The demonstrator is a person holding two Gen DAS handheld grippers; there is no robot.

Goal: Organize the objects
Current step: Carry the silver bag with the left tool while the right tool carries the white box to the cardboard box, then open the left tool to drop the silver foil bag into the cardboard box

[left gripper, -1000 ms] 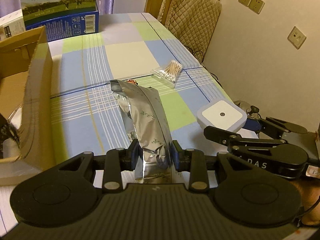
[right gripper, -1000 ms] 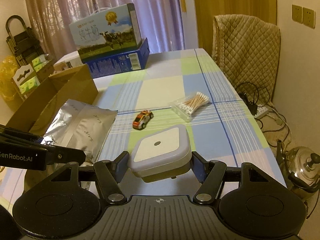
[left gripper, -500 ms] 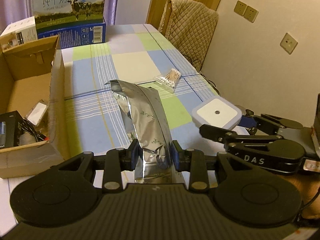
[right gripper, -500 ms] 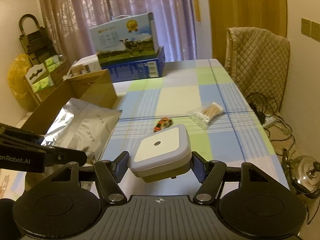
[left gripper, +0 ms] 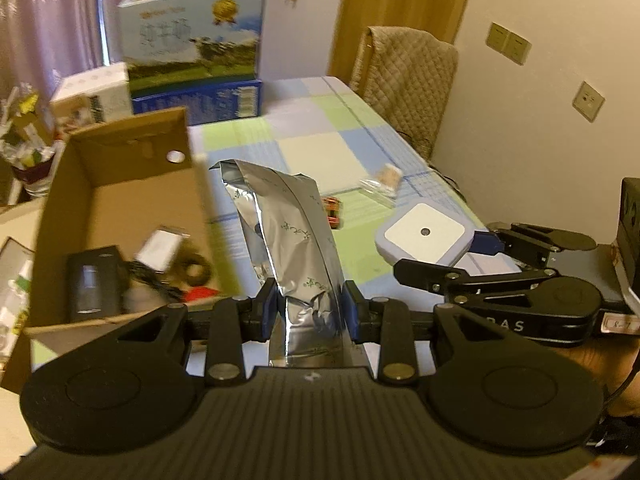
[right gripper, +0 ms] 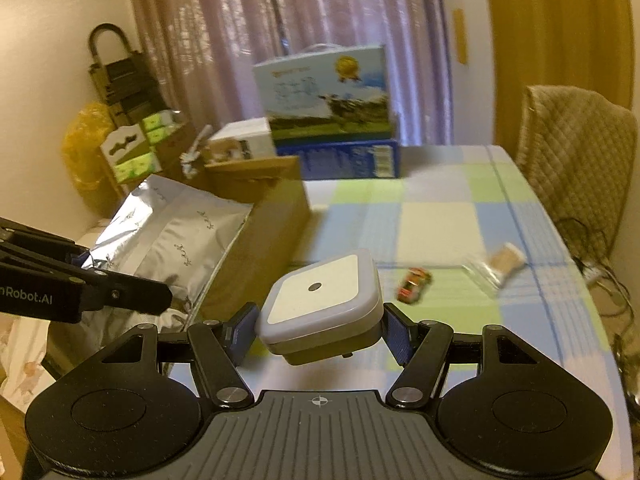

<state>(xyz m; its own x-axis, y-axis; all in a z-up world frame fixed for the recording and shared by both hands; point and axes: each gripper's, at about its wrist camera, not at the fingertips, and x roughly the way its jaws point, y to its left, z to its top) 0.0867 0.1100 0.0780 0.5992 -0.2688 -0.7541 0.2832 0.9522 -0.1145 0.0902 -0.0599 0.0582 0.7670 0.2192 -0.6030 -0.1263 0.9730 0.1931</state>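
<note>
My left gripper (left gripper: pixel 310 312) is shut on a silver foil pouch (left gripper: pixel 288 232), held upright above the table just right of the open cardboard box (left gripper: pixel 120 184). In the right wrist view the same foil pouch (right gripper: pixel 176 240) hangs at the left beside the box (right gripper: pixel 260 240). My right gripper (right gripper: pixel 318 334) is shut on a square white night light (right gripper: pixel 320 300), lifted off the table; the left wrist view shows that night light (left gripper: pixel 424 234) at the right. A small red toy car (right gripper: pixel 414 284) and a bag of cotton swabs (right gripper: pixel 496 264) lie on the checked tablecloth.
The box holds a black device (left gripper: pixel 92 280), a white item and cables. Milk cartons (left gripper: pixel 192 52) stand stacked at the table's far end. A padded chair (left gripper: pixel 408 80) stands against the wall on the right. Shelves with green packs (right gripper: pixel 136 148) are at the left.
Both grippers have risen and swung left with their loads. The box interior has come into fuller view and the pouch now hangs beside the box's edge.
</note>
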